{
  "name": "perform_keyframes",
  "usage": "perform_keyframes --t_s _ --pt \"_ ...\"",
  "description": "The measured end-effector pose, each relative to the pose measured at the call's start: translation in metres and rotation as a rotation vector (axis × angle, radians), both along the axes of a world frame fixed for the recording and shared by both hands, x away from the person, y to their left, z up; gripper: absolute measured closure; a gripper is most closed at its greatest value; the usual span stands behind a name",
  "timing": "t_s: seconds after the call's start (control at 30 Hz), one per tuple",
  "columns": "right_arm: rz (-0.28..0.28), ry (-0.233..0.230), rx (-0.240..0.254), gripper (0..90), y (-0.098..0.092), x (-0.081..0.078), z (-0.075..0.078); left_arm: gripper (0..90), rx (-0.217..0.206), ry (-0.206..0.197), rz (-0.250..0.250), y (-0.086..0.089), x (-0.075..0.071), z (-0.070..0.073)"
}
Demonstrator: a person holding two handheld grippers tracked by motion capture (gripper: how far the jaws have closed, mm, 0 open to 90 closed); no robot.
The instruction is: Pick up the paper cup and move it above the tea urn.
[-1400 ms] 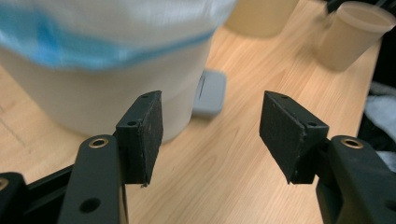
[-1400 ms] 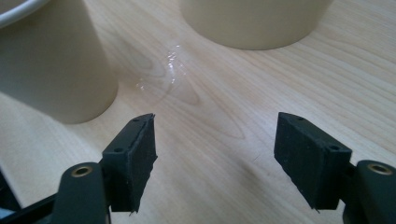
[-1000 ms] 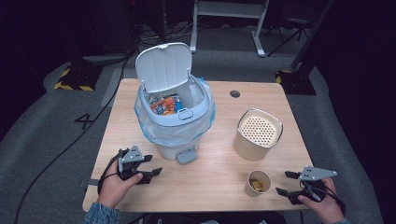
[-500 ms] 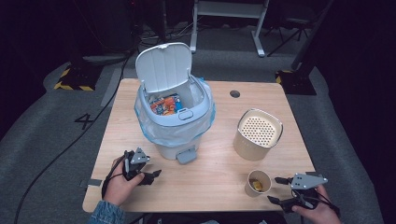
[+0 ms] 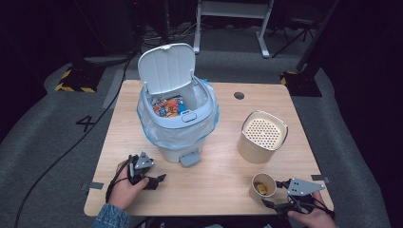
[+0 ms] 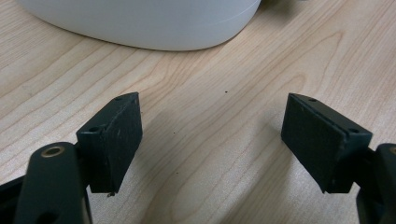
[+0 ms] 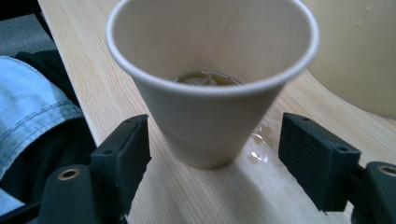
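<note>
A paper cup (image 5: 263, 186) (image 7: 210, 88) with a little brownish liquid stands near the table's front right edge. My right gripper (image 5: 272, 194) (image 7: 212, 158) reaches it from the right; its jaws have just been closing and now flank the cup's lower part with small gaps on both sides, so it is open. My left gripper (image 5: 157, 180) (image 6: 210, 144) rests low over bare wood at the front left, just before the white pedal bin (image 5: 178, 114) (image 6: 140, 23). Its jaws have just been opening and stand wide with nothing between them.
The bin's lid (image 5: 167, 68) is up, and colourful wrappers (image 5: 167, 106) lie in its liner. A cream perforated canister (image 5: 263, 137) (image 7: 359, 51) stands just behind the cup. A small wet patch (image 7: 254, 149) lies by the cup's base. A denim sleeve (image 7: 32, 116) shows at the table edge.
My right gripper has slid left up to the paper cup, and its jaws have narrowed around it. The left gripper has sunk a little toward the table and opened wider.
</note>
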State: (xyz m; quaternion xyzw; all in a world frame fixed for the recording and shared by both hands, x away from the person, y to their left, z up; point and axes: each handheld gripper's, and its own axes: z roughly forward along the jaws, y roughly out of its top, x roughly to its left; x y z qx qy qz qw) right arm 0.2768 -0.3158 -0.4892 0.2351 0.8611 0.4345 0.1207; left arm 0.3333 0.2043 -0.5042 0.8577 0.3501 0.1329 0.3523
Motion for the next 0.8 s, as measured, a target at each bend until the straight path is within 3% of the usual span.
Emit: perform_keyframes --t_s 0.4,0.5,0.8 --pt "-0.027 -0.047 0.105 24.3 0.015 0.004 -0.006 20.1 -0.002 0.003 -0.002 0.000 0.000 0.000" --pt "-0.010 -0.063 0.130 24.8 0.016 0.005 -0.008 20.1 -0.003 0.003 -0.002 0.000 0.000 0.000" --pt "0.007 -0.043 0.160 28.1 0.016 0.009 -0.010 20.1 -0.003 0.003 -0.011 0.000 0.001 0.000"
